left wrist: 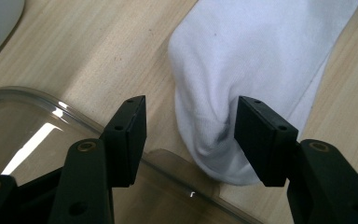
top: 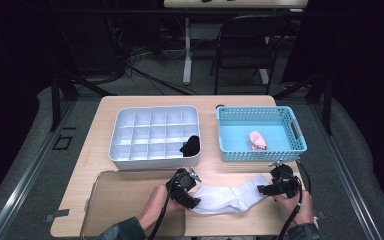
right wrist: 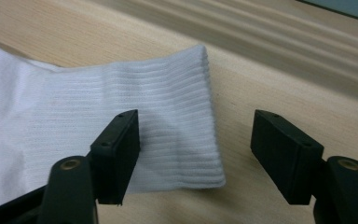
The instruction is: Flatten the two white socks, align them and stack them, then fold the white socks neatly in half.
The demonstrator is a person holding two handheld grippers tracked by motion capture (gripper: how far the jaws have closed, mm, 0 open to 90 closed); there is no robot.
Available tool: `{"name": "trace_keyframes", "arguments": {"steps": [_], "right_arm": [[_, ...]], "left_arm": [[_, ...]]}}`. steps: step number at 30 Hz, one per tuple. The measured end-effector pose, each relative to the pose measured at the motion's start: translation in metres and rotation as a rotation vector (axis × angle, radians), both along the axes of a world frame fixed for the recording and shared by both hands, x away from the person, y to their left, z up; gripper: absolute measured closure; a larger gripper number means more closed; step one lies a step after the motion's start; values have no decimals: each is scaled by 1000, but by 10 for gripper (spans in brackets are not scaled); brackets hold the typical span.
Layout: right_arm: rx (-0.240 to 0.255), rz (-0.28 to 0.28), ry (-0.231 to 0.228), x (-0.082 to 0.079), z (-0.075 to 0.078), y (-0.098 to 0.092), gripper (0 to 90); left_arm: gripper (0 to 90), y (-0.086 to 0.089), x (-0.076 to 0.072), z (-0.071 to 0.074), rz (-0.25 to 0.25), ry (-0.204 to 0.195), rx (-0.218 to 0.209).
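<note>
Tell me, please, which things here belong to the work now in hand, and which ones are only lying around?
In the work:
white sock, flat on the table
left gripper, open at its toe
right gripper, open at its ribbed cuff

Lying around:
divided white tray with black sock
blue basket with pink sock
clear lid

Lighting: overhead, bright on the counter (top: 130,102); surrounding room falls into near-black, heavy vignette at the left and right edges of the high view. High view: soft, slightly grainy. Left gripper view: sharp; white glare streak on the clear tray (left wrist: 32,140); white sock (left wrist: 242,60) near overexposed. Right gripper view: sock ribbing crisp, far counter edge blurred; soft shadows under the fingers (right wrist: 116,154).
</note>
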State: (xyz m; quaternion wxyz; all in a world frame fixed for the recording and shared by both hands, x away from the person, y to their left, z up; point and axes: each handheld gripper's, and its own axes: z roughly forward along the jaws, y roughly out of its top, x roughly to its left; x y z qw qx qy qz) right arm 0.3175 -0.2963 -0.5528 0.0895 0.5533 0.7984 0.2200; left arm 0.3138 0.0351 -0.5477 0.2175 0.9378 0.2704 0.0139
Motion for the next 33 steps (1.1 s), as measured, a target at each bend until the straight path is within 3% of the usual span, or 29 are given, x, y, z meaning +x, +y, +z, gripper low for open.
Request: {"name": "trace_keyframes", "arguments": {"steps": [5, 10, 17, 20, 27, 33], "right_arm": [[-4, -3, 17, 1, -2, 0, 402], [-7, -2, 4, 0, -2, 4, 451], [-18, 40, 7, -2, -1, 6, 557], [-27, 50, 29, -2, 1, 7, 582], [11, 47, 32, -4, 0, 9, 724], [34, 37, 36, -4, 0, 8, 759]], "left_arm": [[485, -2, 0, -2, -8, 6, 13], [536, -4, -2, -4, -20, 10, 23], [598, -6, -3, -4, -30, 18, 23], [626, -6, -3, -5, -39, 18, 19], [706, -5, -3, -5, -56, 25, 4], [748, -4, -4, -6, -58, 29, -13]]}}
